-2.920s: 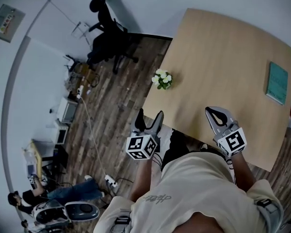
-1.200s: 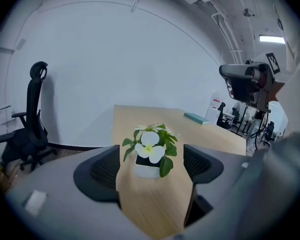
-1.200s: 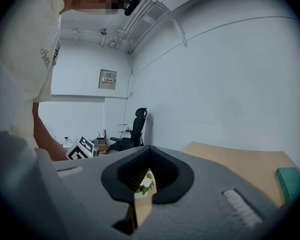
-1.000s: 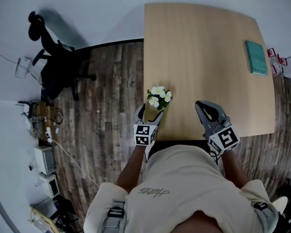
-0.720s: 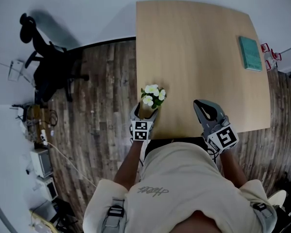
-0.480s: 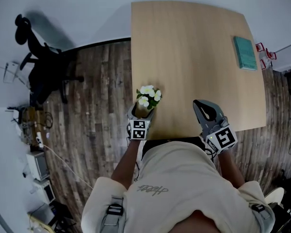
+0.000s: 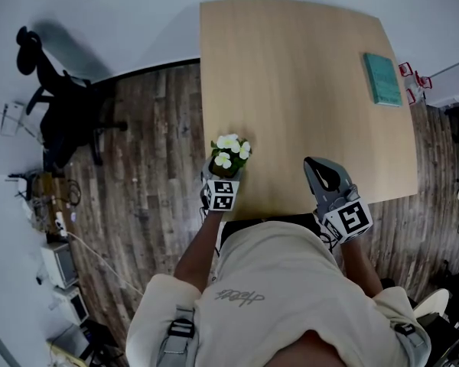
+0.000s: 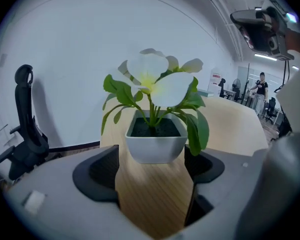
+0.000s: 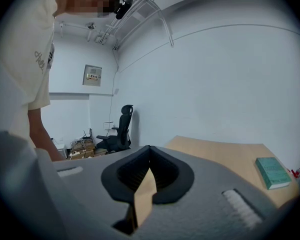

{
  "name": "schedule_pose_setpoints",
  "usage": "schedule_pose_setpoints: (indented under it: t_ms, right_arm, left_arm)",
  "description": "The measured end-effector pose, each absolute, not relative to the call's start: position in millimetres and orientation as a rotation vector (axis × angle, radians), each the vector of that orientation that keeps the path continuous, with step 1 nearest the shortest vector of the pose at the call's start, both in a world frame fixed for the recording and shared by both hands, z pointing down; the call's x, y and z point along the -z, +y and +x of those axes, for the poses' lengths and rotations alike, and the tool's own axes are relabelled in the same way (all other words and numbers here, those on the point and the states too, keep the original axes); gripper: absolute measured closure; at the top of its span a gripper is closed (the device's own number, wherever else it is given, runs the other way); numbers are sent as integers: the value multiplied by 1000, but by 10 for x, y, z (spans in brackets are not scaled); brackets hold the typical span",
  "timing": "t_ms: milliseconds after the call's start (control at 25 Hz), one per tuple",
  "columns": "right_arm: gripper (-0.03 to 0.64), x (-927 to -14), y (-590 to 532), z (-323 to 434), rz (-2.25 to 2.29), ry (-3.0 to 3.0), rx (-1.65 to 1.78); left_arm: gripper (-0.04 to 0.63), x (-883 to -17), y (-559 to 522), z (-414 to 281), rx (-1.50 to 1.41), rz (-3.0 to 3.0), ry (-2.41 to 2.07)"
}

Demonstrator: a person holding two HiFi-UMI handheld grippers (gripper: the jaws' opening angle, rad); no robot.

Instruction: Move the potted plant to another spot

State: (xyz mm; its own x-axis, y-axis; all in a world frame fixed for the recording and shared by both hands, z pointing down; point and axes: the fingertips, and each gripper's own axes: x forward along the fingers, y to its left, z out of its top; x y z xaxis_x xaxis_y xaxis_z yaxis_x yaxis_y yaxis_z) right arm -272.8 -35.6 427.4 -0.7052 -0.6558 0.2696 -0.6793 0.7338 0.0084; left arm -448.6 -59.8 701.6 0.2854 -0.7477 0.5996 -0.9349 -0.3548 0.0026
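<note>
From the head view the flowers cover the pot and most of the left gripper (image 7: 222,178), so that angle isn't much help. The left gripper view shows its jaws spread wide, with the potted plant (image 8: 155,134) sitting right at their tips near the wooden table's (image 7: 306,75) near-left corner; contact is hard to call. The right gripper (image 9: 149,151) has its jaws pinched together on nothing. A green book (image 7: 382,79) lies far right, and an office chair (image 7: 57,105) stands off left.

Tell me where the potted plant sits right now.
Head view: the potted plant stands by the wooden table's near-left edge, right at the mouth of the open left claw.
</note>
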Motion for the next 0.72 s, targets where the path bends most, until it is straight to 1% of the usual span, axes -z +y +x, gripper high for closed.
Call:
schedule_pose_setpoints:
  t_ms: [520, 640, 720]
  right_arm:
    - [614, -4319, -324, -2709, 1073, -2667, -157]
    - [614, -4314, -321, -2718, 1063, -2663, -154]
    - [614, -4313, -330, -2720, 1062, -2664, -153]
  left_arm:
    - [164, -7031, -845, -4317, -761, 2234, -1527]
    - [188, -7022, -883, -4327, -752, 2224, -1538]
    - [231, -7055, -898, -4323, -749, 2220, -1534]
